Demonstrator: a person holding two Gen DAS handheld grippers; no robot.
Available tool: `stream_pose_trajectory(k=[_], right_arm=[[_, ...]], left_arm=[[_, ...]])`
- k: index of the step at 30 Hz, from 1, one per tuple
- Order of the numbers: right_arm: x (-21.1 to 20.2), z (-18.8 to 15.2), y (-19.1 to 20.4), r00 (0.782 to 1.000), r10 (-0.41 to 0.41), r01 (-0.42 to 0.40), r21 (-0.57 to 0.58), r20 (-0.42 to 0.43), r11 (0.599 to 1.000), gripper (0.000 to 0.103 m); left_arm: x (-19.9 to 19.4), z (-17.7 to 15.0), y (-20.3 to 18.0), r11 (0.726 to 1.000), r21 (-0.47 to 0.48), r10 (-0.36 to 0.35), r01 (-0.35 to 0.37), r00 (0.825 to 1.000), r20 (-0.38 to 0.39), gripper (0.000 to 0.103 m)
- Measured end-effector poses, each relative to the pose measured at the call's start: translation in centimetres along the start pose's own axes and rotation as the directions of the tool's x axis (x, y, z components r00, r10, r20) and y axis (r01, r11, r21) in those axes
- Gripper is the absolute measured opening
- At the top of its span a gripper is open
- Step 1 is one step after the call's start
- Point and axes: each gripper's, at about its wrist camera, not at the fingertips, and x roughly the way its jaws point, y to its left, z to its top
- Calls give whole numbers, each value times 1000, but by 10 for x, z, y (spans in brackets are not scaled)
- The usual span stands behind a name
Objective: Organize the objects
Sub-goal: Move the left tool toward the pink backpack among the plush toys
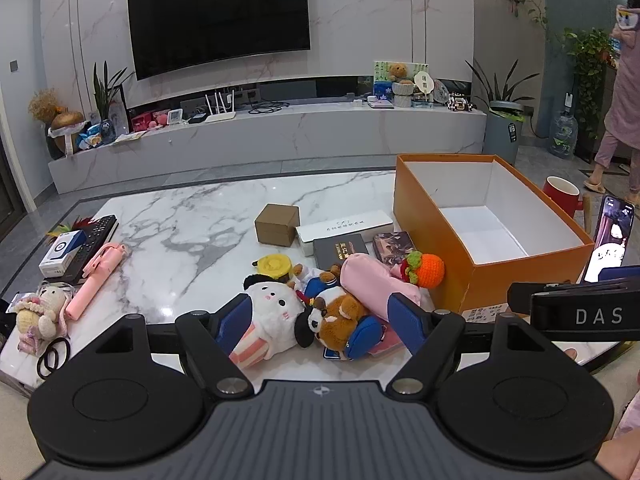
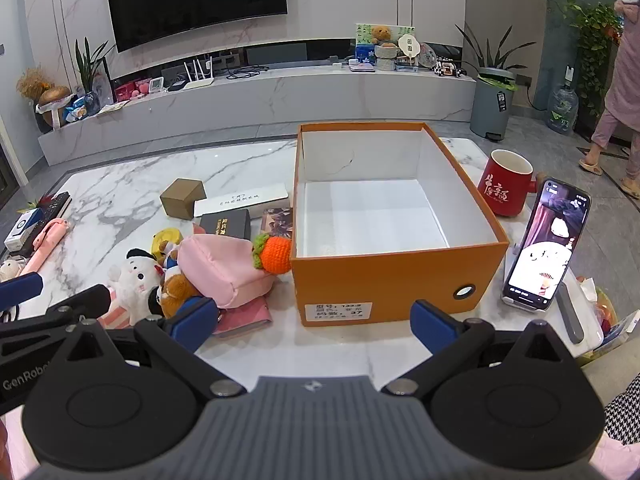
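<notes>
An empty orange box [image 1: 432, 216] [image 2: 392, 280] with a white inside stands on the marble table [image 1: 180, 232] [image 2: 120, 196]. Left of it lies a heap: a white plush [image 1: 272, 312] [image 2: 134, 280], a brown plush [image 1: 340, 316] [image 2: 176, 290], a pink pouch [image 1: 372, 280] [image 2: 224, 268] and an orange crochet fruit [image 1: 428, 270] [image 2: 274, 256]. Behind the heap are a brown cube box [image 1: 277, 225] [image 2: 183, 198], a white long box [image 1: 344, 229] [image 2: 244, 200] and a black box [image 1: 340, 251] [image 2: 226, 223]. My left gripper [image 1: 320, 320] hovers open over the plush heap, touching nothing. My right gripper [image 2: 314, 324] is open before the orange box's front wall.
A red mug [image 2: 506, 188] and a propped phone [image 2: 544, 244] stand right of the box. A pink selfie stick [image 1: 96, 280], a black remote [image 1: 94, 242], a small plush doll [image 1: 40, 312] and hair ties [image 1: 52, 356] lie at the table's left. A person [image 2: 624, 80] stands far right.
</notes>
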Motion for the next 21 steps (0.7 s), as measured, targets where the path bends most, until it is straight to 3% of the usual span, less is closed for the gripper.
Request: stream_pose_trajectory(k=[15,21], right_arm=[[8,2,6,1000,0,0,-18,-25,1000,102],[18,-2,6,1000,26,-26,-7,-15,1000,102]], left_arm=[[9,-4,8,1000,-13,-9,8,1000,-26,87],[20,-7,17,999,-37,-34,32,998,-50,79]])
